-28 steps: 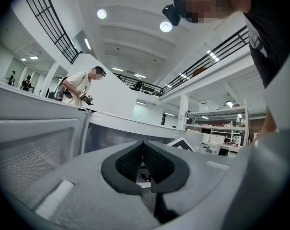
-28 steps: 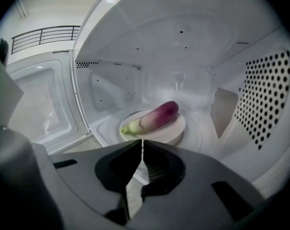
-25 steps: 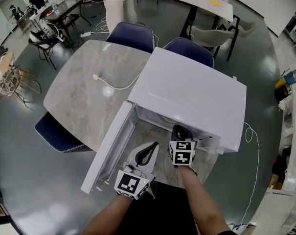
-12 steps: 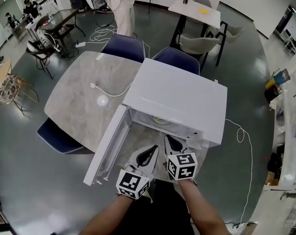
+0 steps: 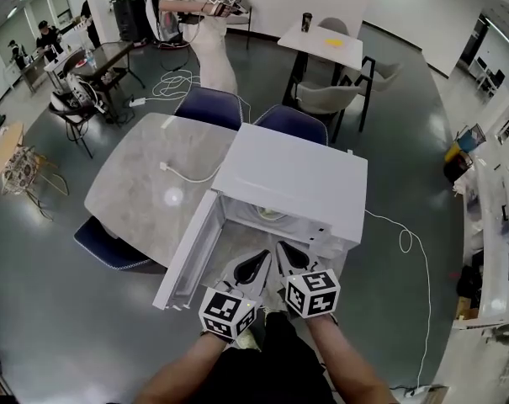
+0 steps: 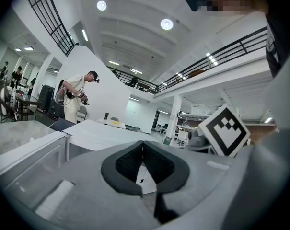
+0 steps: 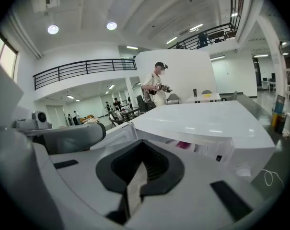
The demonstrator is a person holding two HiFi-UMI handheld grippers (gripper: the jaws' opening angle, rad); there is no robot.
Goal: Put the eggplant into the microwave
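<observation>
Pulled back from boxy white microwave [image 5: 292, 179], left gripper [image 5: 262, 257] and right gripper [image 5: 282, 248] pinched together, empty; placement seemingly done, closing the white door [image 5: 191, 247] next.

White microwave [image 5: 292, 179], grey marble table [image 5: 136, 183], navy chairs [image 5: 210, 106], b/w marker cubes [image 5: 312, 293].

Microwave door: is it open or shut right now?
Open. In the head view the door swings out at the left of the white microwave, and the inside shows past it.

Overhead head view, 2 low gripper views, all toward microwave [image 5: 292, 179]
</observation>
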